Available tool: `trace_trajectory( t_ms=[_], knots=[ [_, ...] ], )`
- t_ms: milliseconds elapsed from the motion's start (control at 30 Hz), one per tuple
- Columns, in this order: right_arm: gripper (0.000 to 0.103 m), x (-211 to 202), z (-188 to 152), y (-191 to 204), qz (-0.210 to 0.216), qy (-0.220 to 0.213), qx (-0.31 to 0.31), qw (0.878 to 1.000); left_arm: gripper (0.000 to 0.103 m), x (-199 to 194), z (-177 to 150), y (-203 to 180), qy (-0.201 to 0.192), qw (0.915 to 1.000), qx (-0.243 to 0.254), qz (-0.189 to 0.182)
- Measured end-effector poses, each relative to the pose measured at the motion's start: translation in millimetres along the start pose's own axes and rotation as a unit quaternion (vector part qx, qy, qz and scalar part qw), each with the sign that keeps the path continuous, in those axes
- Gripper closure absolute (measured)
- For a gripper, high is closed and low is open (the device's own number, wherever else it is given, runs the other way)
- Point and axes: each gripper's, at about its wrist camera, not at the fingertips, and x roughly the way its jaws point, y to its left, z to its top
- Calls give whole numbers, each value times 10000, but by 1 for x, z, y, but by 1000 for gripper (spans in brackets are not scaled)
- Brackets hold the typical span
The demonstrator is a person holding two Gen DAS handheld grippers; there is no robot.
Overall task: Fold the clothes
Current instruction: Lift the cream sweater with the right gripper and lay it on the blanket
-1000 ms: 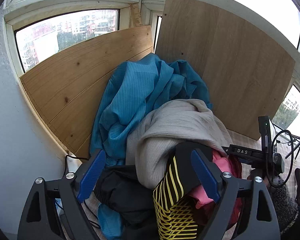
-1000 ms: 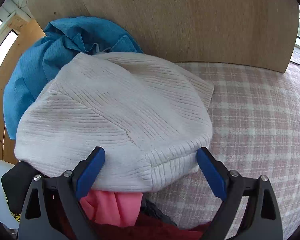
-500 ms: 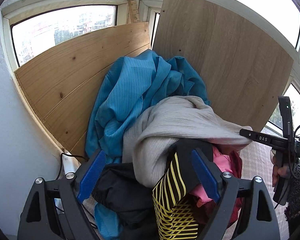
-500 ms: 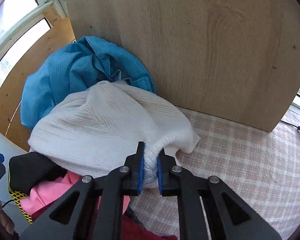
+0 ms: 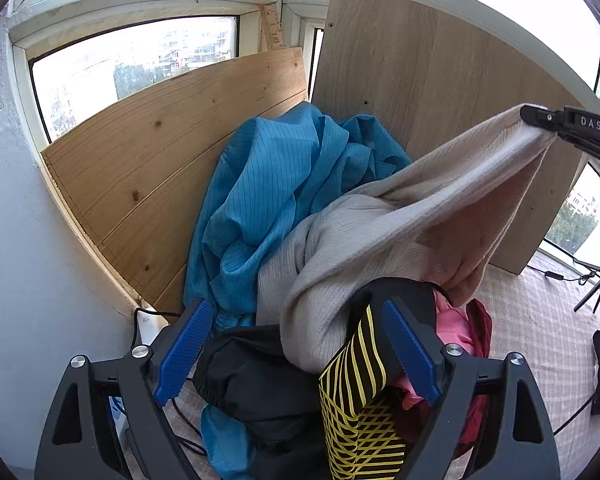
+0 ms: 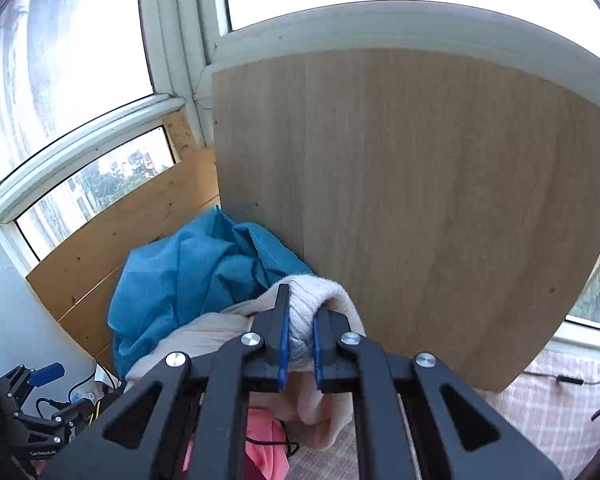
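Boards, two of them, lean against the windows: a pine board (image 5: 172,160) on the left and a paler board (image 5: 440,80) to its right. In front lies one pile of clothes on a checked surface (image 5: 540,340): one blue shirt (image 5: 276,184), one cream sweater (image 5: 380,232), one black garment (image 5: 252,380), one black-and-yellow piece (image 5: 360,408) and one pink piece (image 5: 452,328). Left tongs (image 5: 296,356) hang released over the pile's near edge, gripping nothing. Right tongs (image 6: 299,346), having just closed, are clenched on a bunched fold of the sweater, lifting it above the pile while the rest trails down.
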Motion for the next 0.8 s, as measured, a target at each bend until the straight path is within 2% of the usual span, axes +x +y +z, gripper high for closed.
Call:
trace_trajectory(
  t_ms=[133, 267, 333, 433, 567, 667, 733, 800],
  knots=[
    [95, -49, 85, 59, 106, -723, -882, 9934, 16, -16, 2, 7, -141, 9998, -117, 53],
    [95, -127, 142, 88, 282, -1538, -1160, 9809, 16, -45, 9, 19, -391, 9987, -220, 223],
    [95, -170, 160, 93, 324, -1870, -1252, 9738, 16, -65, 14, 24, -587, 9975, -229, 332],
    [95, -241, 169, 80, 166, -2395, -1233, 9629, 16, -101, 22, 26, -936, 9942, -206, 481],
    [95, -341, 153, 31, 138, -2774, -871, 9567, 16, -142, 27, 18, -1304, 9896, -87, 606],
    [95, -401, 114, -13, -341, -2837, -777, 9551, 16, -164, 25, 1, -1457, 9875, 124, 586],
    [95, -422, 81, -53, -701, -2651, -536, 9602, 14, -169, 21, -13, -1451, 9879, 279, 472],
    [95, -423, 37, -103, -1174, -2181, -146, 9687, 9, -171, 16, -30, -1386, 9888, 440, 322]
  ],
)
